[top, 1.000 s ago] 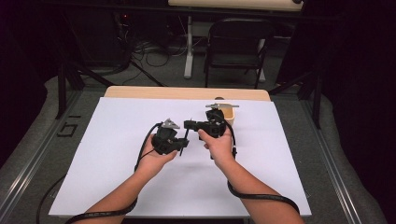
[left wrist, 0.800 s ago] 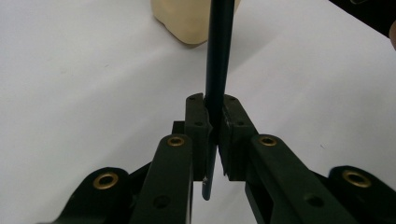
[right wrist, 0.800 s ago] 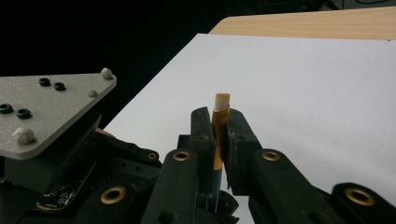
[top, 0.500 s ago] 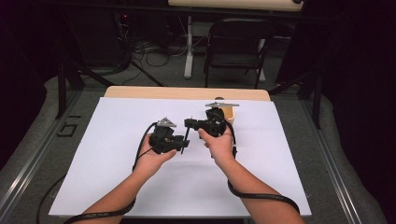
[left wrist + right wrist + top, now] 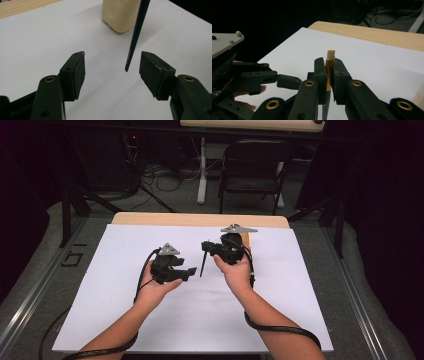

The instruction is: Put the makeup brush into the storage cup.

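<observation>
My right gripper (image 5: 206, 246) is shut on a paintbrush (image 5: 202, 265) above the middle of the white sheet. The brush's dark handle hangs down and slightly left from the jaws. In the right gripper view, the jaws of this gripper (image 5: 328, 61) clamp the gold ferrule, and the pale bristles (image 5: 330, 53) stick up above them. My left gripper (image 5: 190, 271) is open just left of the handle's tip. In the left gripper view, its jaws (image 5: 113, 54) stand wide apart, with the brush handle (image 5: 136, 35) ending between them near the right jaw, touching neither.
A cream-coloured container (image 5: 120, 15) stands on the white sheet (image 5: 150, 320) just beyond the brush. The sheet covers a wooden table (image 5: 200, 219). A folding chair (image 5: 255, 165) and floor cables (image 5: 160, 180) lie beyond the table's far edge.
The left gripper has drifted slightly to the left. The right gripper keeps its hold on the brush and has barely moved.
</observation>
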`<control>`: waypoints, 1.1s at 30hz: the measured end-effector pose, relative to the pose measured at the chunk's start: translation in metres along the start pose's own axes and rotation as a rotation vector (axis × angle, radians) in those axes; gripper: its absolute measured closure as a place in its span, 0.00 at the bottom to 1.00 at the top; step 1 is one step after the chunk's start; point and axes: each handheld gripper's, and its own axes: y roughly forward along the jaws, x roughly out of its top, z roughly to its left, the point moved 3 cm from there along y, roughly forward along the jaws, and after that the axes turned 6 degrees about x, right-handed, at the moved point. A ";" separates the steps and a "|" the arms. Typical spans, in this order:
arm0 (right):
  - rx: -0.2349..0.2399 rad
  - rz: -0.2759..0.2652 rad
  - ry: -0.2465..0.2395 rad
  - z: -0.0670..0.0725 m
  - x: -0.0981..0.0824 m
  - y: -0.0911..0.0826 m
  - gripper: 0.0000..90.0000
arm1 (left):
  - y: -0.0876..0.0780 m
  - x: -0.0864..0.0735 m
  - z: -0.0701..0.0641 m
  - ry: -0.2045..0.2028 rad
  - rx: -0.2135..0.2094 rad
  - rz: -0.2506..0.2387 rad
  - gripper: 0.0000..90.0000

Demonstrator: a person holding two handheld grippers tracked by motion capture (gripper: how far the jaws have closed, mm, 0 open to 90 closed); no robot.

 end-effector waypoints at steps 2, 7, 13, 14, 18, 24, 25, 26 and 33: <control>-0.018 -0.003 -0.025 0.000 0.001 -0.001 0.93 | -0.001 -0.001 0.003 0.012 0.016 0.003 0.42; -0.058 -0.009 -0.067 0.000 0.005 -0.004 0.93 | -0.006 -0.004 0.013 0.028 0.059 -0.022 0.43; -0.067 -0.018 -0.074 -0.001 0.007 -0.004 0.93 | -0.009 -0.009 0.021 0.025 0.097 -0.023 0.43; -0.069 -0.020 -0.073 -0.001 0.007 -0.004 0.93 | -0.009 -0.009 0.022 0.027 0.099 -0.017 0.43; -0.068 -0.021 -0.077 0.000 0.007 -0.004 0.93 | -0.010 -0.013 0.026 0.008 0.095 -0.005 0.42; -0.075 -0.027 -0.088 0.000 0.010 -0.004 0.93 | -0.012 -0.015 0.032 -0.013 0.121 -0.018 0.31; -0.078 -0.028 -0.090 0.001 0.011 -0.004 0.93 | -0.012 -0.015 0.032 -0.017 0.120 -0.017 0.28; -0.078 -0.028 -0.090 0.001 0.011 -0.004 0.93 | -0.012 -0.015 0.034 -0.020 0.120 -0.019 0.28; -0.082 -0.033 -0.104 0.002 0.016 -0.007 0.93 | -0.015 -0.020 0.043 -0.039 0.134 -0.034 0.17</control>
